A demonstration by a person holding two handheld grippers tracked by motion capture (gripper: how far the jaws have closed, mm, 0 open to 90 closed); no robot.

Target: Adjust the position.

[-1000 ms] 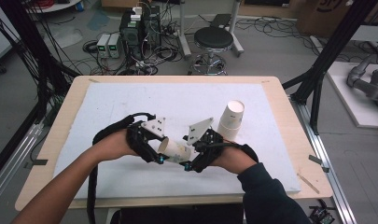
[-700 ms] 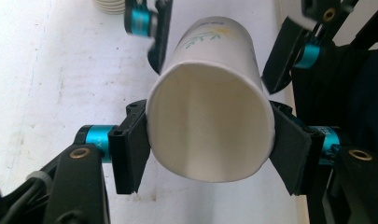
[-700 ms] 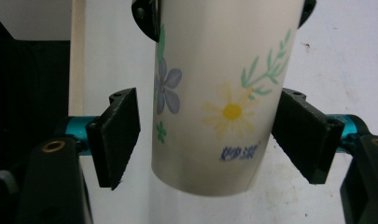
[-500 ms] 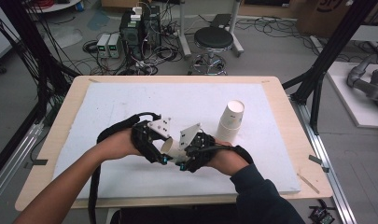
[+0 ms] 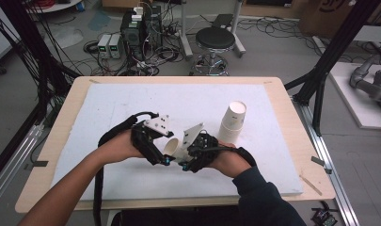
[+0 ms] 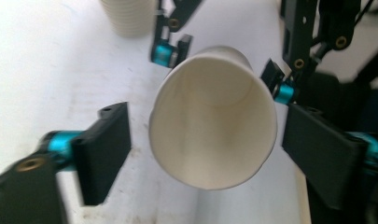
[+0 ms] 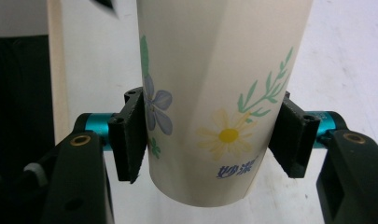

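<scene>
While you held both tools low over the white bench (image 5: 108, 108), your right gripper (image 7: 214, 140) was clenched on a flowered paper cup (image 7: 210, 93), its fingers (image 7: 128, 140) pressing the cup's walls near the base. Your left gripper (image 6: 210, 144) was spread wide, one finger on each side of that cup's open mouth (image 6: 214, 126) without touching it. Beyond your right fingers, well apart, stood a stack of cups (image 5: 233, 122) on the bench.

high: above, wide | gripper views: close | shared: paper cup (image 6: 213, 116)
</scene>
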